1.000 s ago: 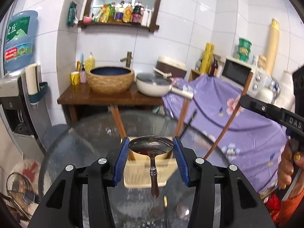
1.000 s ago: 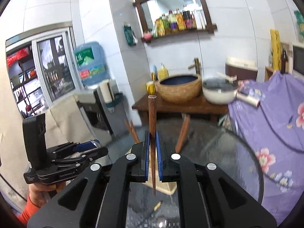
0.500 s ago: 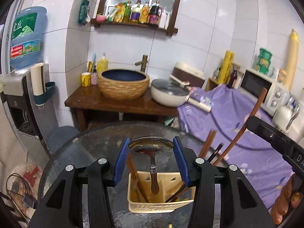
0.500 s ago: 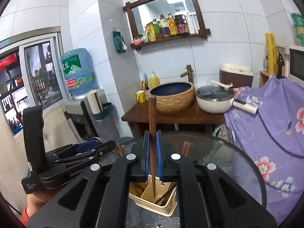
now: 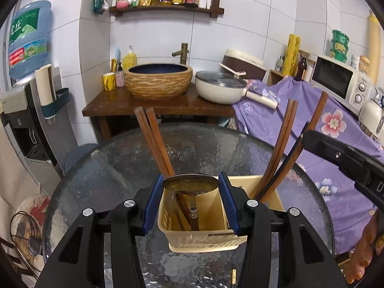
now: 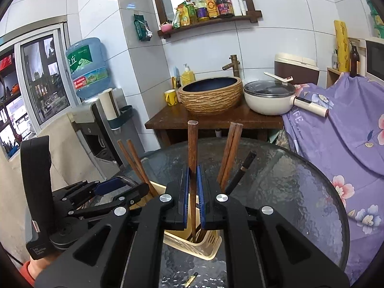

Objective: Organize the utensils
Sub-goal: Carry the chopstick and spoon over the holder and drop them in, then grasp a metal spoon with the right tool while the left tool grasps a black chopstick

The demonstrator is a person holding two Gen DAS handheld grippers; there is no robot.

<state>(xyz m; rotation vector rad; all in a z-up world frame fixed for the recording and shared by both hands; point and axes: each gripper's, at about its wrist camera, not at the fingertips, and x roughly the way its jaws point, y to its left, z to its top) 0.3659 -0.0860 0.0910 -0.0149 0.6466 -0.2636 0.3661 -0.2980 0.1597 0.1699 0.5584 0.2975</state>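
Above the cream utensil holder (image 5: 201,228) on the round glass bench (image 5: 115,168), two utensils are being lowered at once. A metal spoon (image 5: 190,183) is being gripped by its bowl in the left gripper (image 5: 190,199), clenched on it from both sides, and its handle is now being sunk into the near compartment, whereas a second ago it was being carried over the bench in front of the holder. A single wooden chopstick (image 6: 192,148) is being clamped upright in the right gripper (image 6: 192,200), and its lower tip is now being dipped inside the holder, where earlier it was being held clear above. Two pairs of wooden chopsticks (image 5: 153,144) and one dark chopstick (image 6: 241,171) are already being kept leaning in the holder. Both placements are judged to be nearly finished; only the releases are being awaited. A small dark stub (image 6: 191,279) is being left on the glass near the holder, and what it is cannot be told.
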